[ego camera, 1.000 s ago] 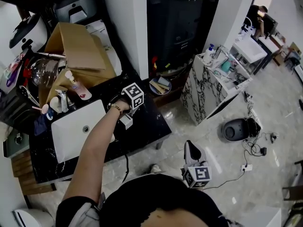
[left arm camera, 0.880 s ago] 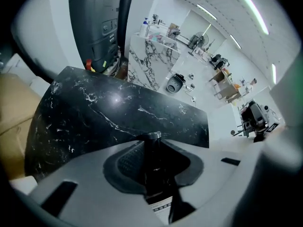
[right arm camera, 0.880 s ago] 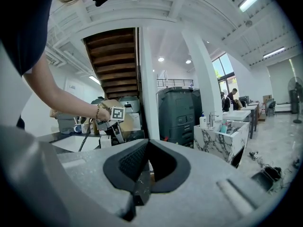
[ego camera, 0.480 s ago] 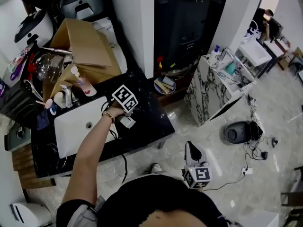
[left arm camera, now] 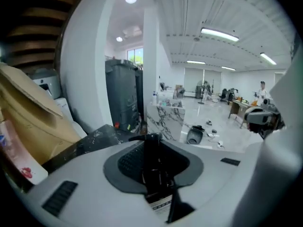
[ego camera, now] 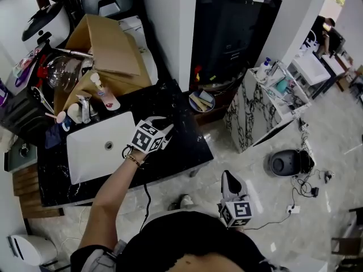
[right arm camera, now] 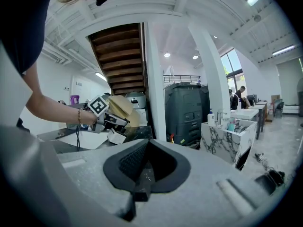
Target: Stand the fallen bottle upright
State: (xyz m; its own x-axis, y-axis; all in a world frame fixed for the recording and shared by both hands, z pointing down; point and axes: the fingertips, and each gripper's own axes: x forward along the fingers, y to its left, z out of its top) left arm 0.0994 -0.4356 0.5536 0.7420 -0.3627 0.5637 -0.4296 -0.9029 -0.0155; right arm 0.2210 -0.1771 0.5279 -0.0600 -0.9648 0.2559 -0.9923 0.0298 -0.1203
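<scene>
The left tool (ego camera: 148,137) is stretched out over the black counter (ego camera: 184,146), just right of the white sink (ego camera: 99,146). In the left gripper view its 2 jaws are pinching a dark pump bottle (left arm camera: 152,174). The bottle runs along the jaws, with its pump head (left arm camera: 146,137) sticking out past them and a strip of pale label (left arm camera: 161,203) showing lower down. Most of the bottle's body is buried between the pads.

From the head view the bottle can hardly be made out. The marker cube and the hand cover it, and its dark colour merges with the counter. No view shows whether its base touches the counter or whether it is upright or tilted.

The right tool (ego camera: 227,180) hangs low by the person's body, well apart from the counter and above the pale floor. Its jaws are pressed together with nothing between them. Its own camera shows the left tool from the side, but the bottle is too small and dark to pick out there.

Behind the sink, an open cardboard box (ego camera: 108,50) stands with a pink-labelled pump bottle (ego camera: 106,97) leaning at its front.
</scene>
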